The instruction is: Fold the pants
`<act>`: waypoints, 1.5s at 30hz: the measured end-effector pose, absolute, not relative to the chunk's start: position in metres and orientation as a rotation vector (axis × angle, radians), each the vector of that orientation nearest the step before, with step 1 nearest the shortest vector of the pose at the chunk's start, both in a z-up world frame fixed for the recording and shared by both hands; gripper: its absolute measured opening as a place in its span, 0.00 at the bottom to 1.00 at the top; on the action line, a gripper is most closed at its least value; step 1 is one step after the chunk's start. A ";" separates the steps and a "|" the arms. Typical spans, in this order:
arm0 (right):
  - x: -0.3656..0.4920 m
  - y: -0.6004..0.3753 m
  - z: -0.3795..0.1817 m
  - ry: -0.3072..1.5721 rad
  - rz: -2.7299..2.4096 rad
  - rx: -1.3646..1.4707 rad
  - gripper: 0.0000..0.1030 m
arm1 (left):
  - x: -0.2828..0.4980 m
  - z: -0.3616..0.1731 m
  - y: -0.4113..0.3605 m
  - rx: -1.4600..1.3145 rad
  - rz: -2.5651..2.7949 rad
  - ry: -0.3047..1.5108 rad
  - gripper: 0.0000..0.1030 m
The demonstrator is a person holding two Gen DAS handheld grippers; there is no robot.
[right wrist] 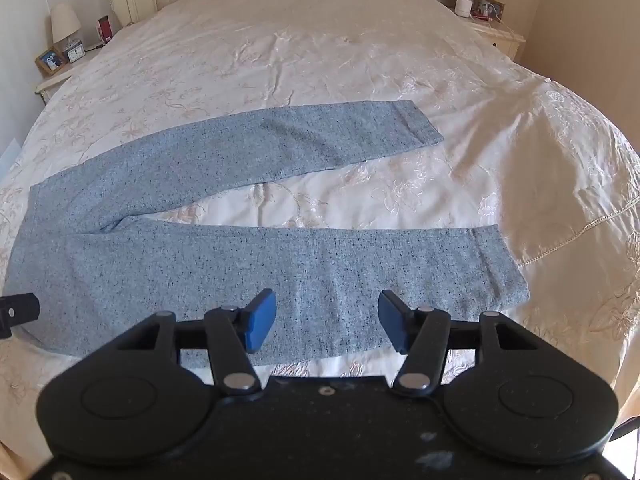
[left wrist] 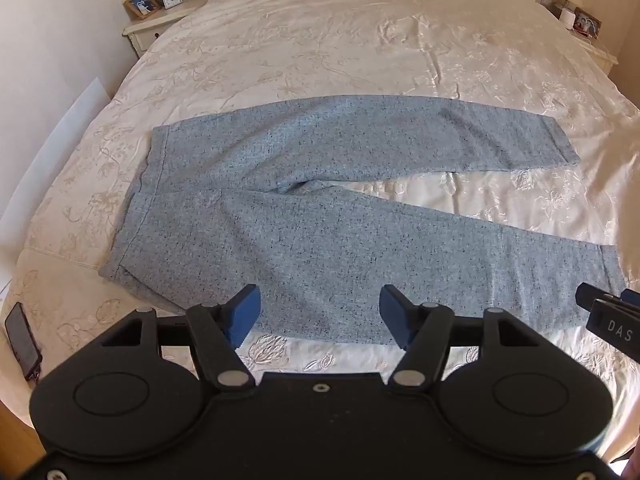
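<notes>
- The grey-blue speckled pants [left wrist: 320, 208] lie flat and unfolded on the bed [left wrist: 360, 52], on its cream embroidered bedspread, waistband to the left and both legs running right.
- The two legs part from the crotch in a narrow V; bare bedspread shows between them, and the far leg's cuff [right wrist: 416, 122] lies well apart from the near leg's cuff [right wrist: 500, 264].
- The left gripper [left wrist: 320, 318] hovers over the near edge of the pants by the upper part of the near leg, its blue jaws spread wide with nothing between them.
- The right gripper [right wrist: 327, 322] hovers over the near edge of the same leg, closer to the cuff, pointing steeply down; its jaws also stand wide and grip nothing.
- A dark phone [left wrist: 23, 342] lies on the bedspread left of the pants' waistband, near the bed's edge.
- Beyond the pants, a nightstand [left wrist: 156, 28] with a lamp, clock and photo frame stands at the bed's far left corner.
</notes>
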State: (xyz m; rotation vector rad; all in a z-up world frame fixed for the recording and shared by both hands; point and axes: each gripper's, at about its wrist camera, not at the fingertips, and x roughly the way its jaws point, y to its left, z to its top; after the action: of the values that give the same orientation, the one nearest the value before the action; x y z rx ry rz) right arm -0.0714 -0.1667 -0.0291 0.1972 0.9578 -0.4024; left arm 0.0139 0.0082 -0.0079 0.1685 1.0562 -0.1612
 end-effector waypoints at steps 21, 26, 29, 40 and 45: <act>-0.076 -0.170 -0.035 0.972 -0.386 0.213 0.58 | 0.010 -0.015 0.006 0.166 -0.161 1.079 0.65; -0.078 -0.169 -0.036 0.975 -0.383 0.214 0.58 | 0.007 -0.015 0.006 0.168 -0.163 1.081 0.65; -0.077 -0.168 -0.036 0.977 -0.383 0.214 0.58 | 0.007 -0.015 0.006 0.168 -0.164 1.082 0.65; -0.076 -0.167 -0.036 0.979 -0.381 0.217 0.58 | 0.006 -0.014 0.006 0.166 -0.156 1.092 0.65; -0.075 -0.166 -0.037 0.980 -0.380 0.217 0.58 | 0.005 -0.015 0.007 0.166 -0.156 1.094 0.65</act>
State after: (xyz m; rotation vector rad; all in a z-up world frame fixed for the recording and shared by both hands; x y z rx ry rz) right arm -0.0752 -0.1663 -0.0369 0.2171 0.9796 -0.3804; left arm 0.0049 0.0068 -0.0151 0.1663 1.0936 -0.1565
